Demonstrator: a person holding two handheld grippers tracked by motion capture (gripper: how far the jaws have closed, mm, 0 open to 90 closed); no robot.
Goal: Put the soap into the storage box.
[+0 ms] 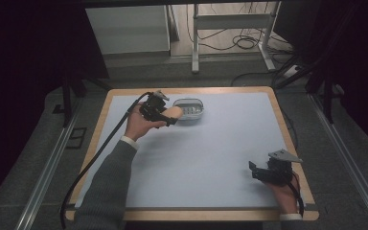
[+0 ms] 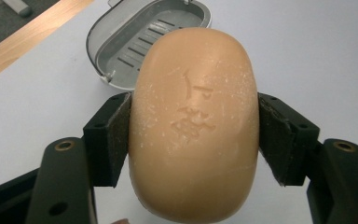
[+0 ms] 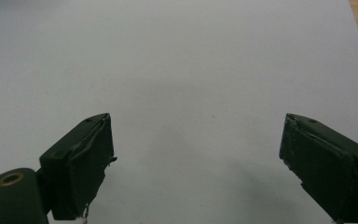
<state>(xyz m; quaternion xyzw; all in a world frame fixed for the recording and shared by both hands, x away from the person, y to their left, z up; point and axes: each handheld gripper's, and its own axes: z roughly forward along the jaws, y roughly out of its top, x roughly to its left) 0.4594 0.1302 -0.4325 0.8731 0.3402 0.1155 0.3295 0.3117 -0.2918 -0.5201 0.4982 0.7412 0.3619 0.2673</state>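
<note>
Pale blue matting covers the wood-edged tabletop (image 1: 230,143), which stands in a dim room with grey flooring, a white cabinet (image 1: 127,28) and a metal frame (image 1: 232,33) with loose cables behind it. At the far left of the surface, the person's left hand (image 1: 141,125), in a grey sleeve (image 1: 108,187), holds the left claw (image 1: 171,116) just beside a grey oval soap dish (image 1: 189,108), its black cable (image 1: 100,153) trailing back over the table's near-left edge. That claw is clamped on a tan bar of soap (image 2: 193,126): in the left gripper view the two black padded jaws press against the bar's long sides, with stamped lettering showing on its upper face. The soap is held clear of the matting, short of the dish, whose ribbed, slotted floor lies empty beyond the bar's far end. Whether the bar's tip overlaps the dish rim in the high view cannot be told. Well apart, at the near right corner, the right hand (image 1: 285,194) holds the right claw (image 1: 255,171) low over bare matting, a grey three-cornered plate (image 1: 283,155) on top. Its jaws stand wide apart with nothing between them, as the right gripper view shows.
</note>
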